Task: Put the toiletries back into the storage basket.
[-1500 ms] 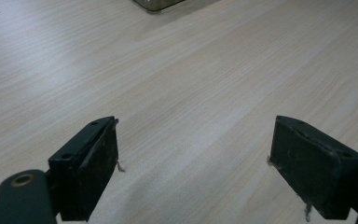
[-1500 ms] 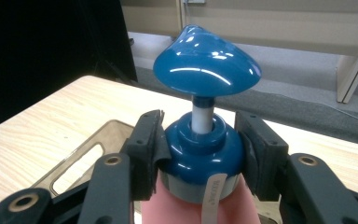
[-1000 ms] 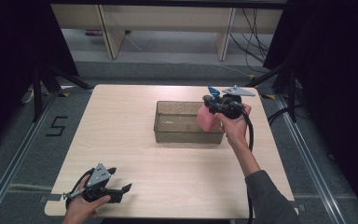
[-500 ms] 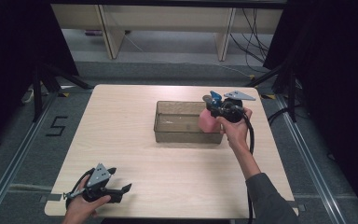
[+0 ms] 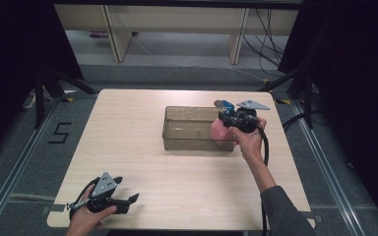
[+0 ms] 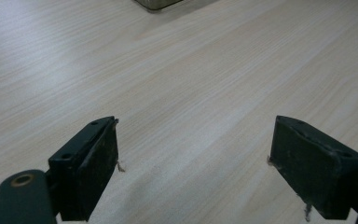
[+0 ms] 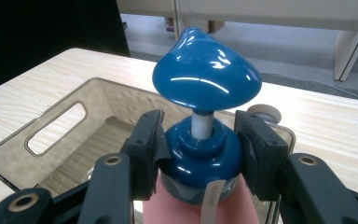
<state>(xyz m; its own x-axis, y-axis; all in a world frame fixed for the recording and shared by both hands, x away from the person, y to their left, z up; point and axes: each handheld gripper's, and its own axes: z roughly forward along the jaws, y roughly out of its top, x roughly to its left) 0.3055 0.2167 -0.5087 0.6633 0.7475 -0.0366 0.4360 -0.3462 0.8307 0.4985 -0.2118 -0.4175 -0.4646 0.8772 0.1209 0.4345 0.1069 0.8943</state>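
Observation:
My right gripper (image 5: 228,119) (image 7: 203,136) is shut on the blue collar of a pump bottle (image 7: 200,154). The bottle has a pink body (image 5: 218,131) and a glossy blue pump head (image 7: 206,73). It hangs tilted over the right end of a clear smoky plastic bin (image 5: 167,129) (image 7: 56,123) with cut-out handles; the part of the bin in view holds nothing. At the table's front left corner my left gripper (image 5: 126,189) (image 6: 193,158) rests in a hand, open, with only bare wood between its black pads (image 6: 103,158).
The light wooden table (image 5: 128,128) is bare wood left of and in front of the bin. A small pale round object (image 7: 264,112) sits just beyond the bin's far rim. Dark floor, metal rails and shelving legs surround the table.
The right gripper with the bottle has shifted slightly lower in the picture over the bin's right end. The left gripper has kept still.

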